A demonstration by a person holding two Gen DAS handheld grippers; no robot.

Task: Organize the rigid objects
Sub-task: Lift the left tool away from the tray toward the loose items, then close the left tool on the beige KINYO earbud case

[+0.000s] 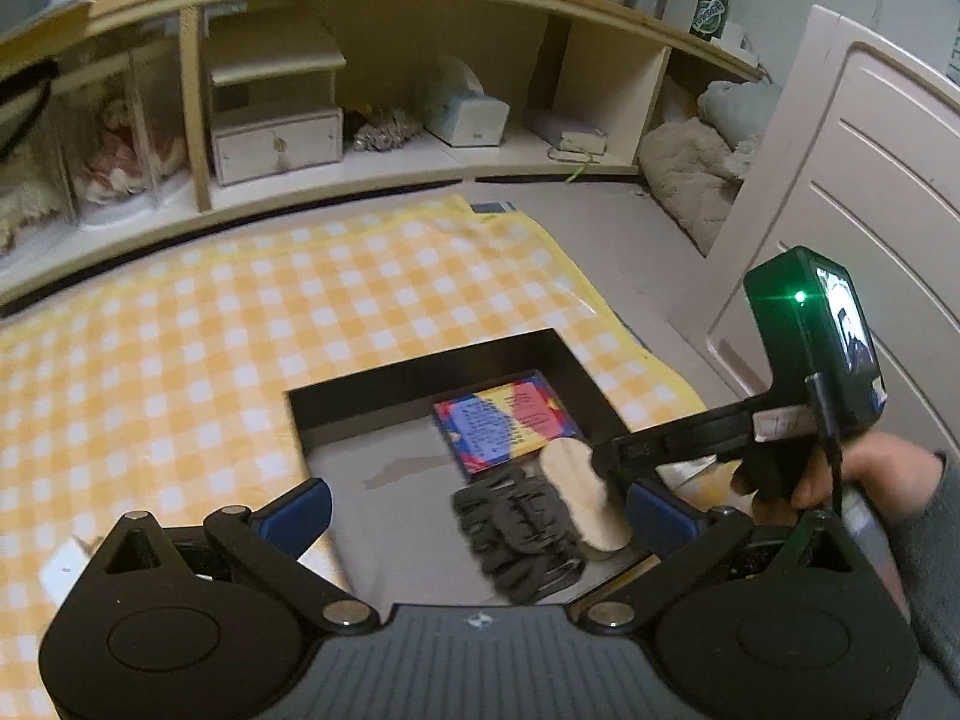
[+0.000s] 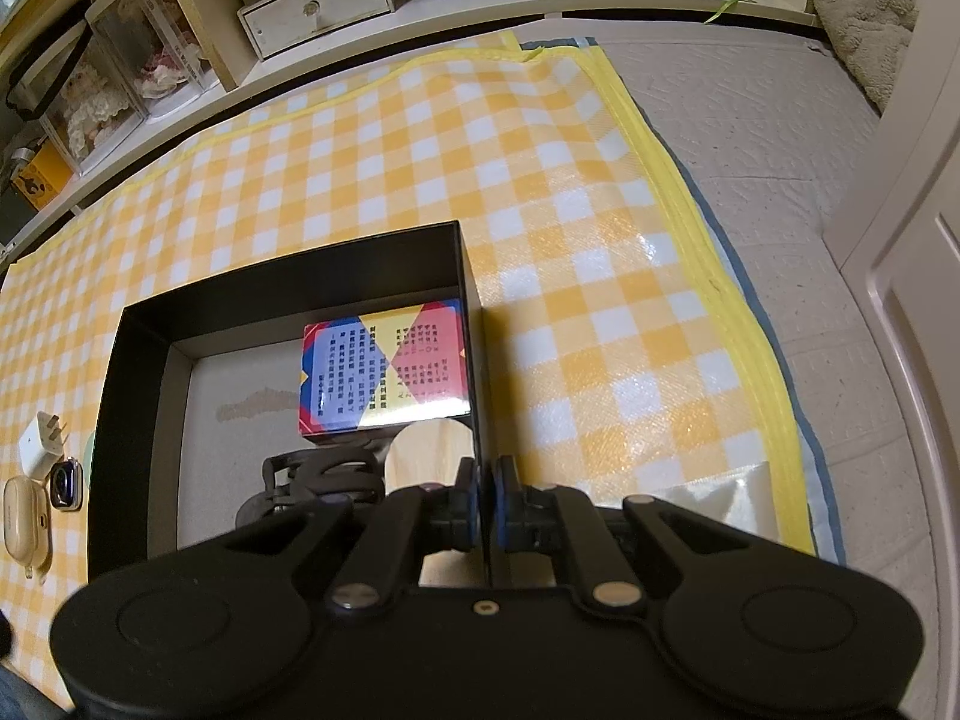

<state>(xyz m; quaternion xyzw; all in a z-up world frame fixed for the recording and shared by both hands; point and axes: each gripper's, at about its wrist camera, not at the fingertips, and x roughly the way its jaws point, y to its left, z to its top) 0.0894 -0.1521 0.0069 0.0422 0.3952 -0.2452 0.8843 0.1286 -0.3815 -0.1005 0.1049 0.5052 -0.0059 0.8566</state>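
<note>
- The left gripper (image 1: 477, 510) is hovering over the black box (image 1: 336, 408), its jaws standing spread wide with nothing pinched between them.
- The right gripper (image 2: 485, 507) is pinching the box's right wall, its jaws pressed together on the thin edge.
- Inside the box, a colourful card box (image 2: 384, 372) is lying at 12 o'clock, with a wooden brush (image 1: 585, 495) and a black comb-like piece (image 1: 516, 531) just beside it.
- A white charger (image 2: 42, 441), a watch (image 2: 66, 483) and a cream earbud case (image 2: 27, 525) are lying on the yellow checked mat (image 2: 420, 150) at the box's 9 o'clock.
</note>
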